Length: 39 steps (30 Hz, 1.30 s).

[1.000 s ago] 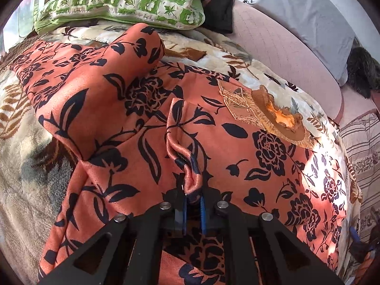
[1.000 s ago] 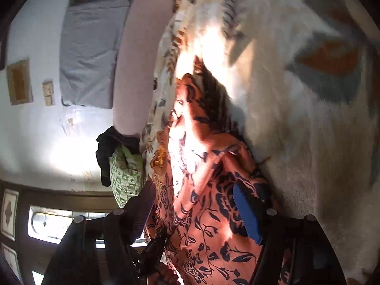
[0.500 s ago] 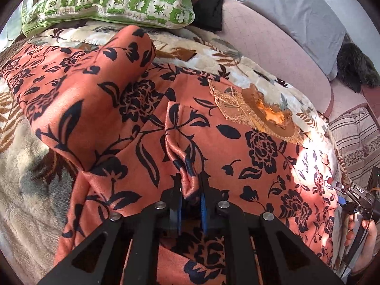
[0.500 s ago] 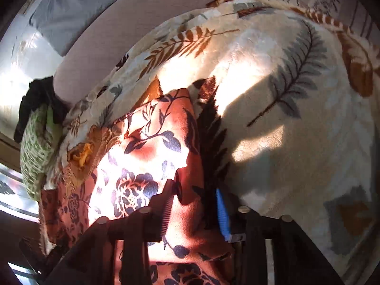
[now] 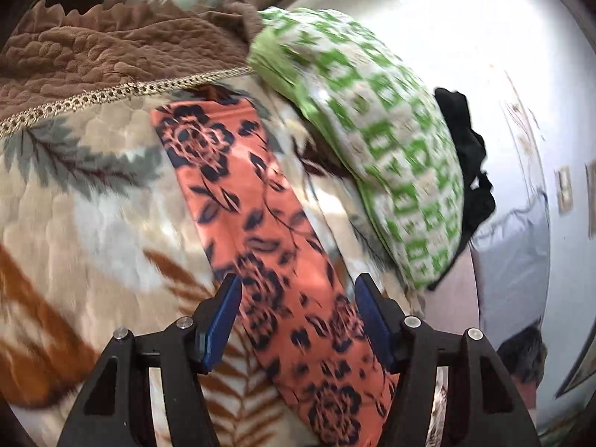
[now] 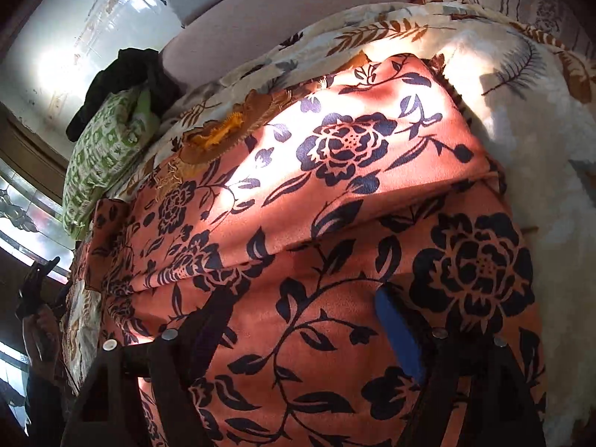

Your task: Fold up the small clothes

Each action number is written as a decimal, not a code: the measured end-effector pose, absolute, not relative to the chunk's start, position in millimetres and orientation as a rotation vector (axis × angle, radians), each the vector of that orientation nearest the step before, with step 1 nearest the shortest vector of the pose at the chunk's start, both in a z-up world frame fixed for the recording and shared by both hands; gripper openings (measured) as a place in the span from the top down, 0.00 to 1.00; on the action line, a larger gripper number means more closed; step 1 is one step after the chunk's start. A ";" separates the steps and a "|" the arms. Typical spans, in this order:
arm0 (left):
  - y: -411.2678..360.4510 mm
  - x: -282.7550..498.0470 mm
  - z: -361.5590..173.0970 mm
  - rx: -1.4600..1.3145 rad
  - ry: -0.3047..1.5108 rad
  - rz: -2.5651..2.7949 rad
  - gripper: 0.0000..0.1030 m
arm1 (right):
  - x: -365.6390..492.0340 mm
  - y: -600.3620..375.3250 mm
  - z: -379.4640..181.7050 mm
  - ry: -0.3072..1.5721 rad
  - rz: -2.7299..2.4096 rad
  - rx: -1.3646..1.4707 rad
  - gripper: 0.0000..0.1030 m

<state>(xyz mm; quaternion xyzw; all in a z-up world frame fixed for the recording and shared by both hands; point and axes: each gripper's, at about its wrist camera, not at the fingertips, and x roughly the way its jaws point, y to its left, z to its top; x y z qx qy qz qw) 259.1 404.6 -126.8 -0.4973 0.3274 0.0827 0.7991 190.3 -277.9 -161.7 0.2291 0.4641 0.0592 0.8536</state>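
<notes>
An orange garment with dark blue flowers (image 6: 335,193) lies on the leaf-patterned blanket (image 6: 521,119), one layer folded over another, its embroidered neckline (image 6: 223,134) toward the pillow. My right gripper (image 6: 309,324) hovers low over the front layer; its jaws are opening and the pads press on nothing. In the left wrist view a long narrow strip of the same garment (image 5: 242,193) runs from the pillow toward me. My left gripper (image 5: 298,316) straddles that strip, jaws opening, both blue fingertips (image 5: 223,316) off the cloth.
A green checked pillow (image 5: 372,149) lies at the head of the bed with a black cloth (image 5: 465,149) behind it. A brown quilted blanket (image 5: 111,48) borders the far left. A pink headboard (image 6: 279,18) and white wall lie beyond. A hand with the other gripper (image 6: 37,298) shows at far left.
My left gripper let go of the pinched fold, opened, rolled and swung over to the narrow strip by the pillow. My right gripper released the cloth edge and opened; the garment now lies folded.
</notes>
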 end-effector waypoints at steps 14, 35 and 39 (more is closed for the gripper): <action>442.0 284.5 -155.2 -1.002 0.720 0.401 0.40 | 187.6 -279.5 -162.1 0.976 0.133 0.482 0.21; 24.6 244.6 91.9 -0.131 0.429 -0.255 0.95 | 178.5 -307.0 -169.5 0.902 0.226 0.688 0.21; -103.7 249.5 16.4 0.006 0.656 -0.453 0.54 | 176.7 -311.3 -169.1 0.897 0.250 0.725 0.21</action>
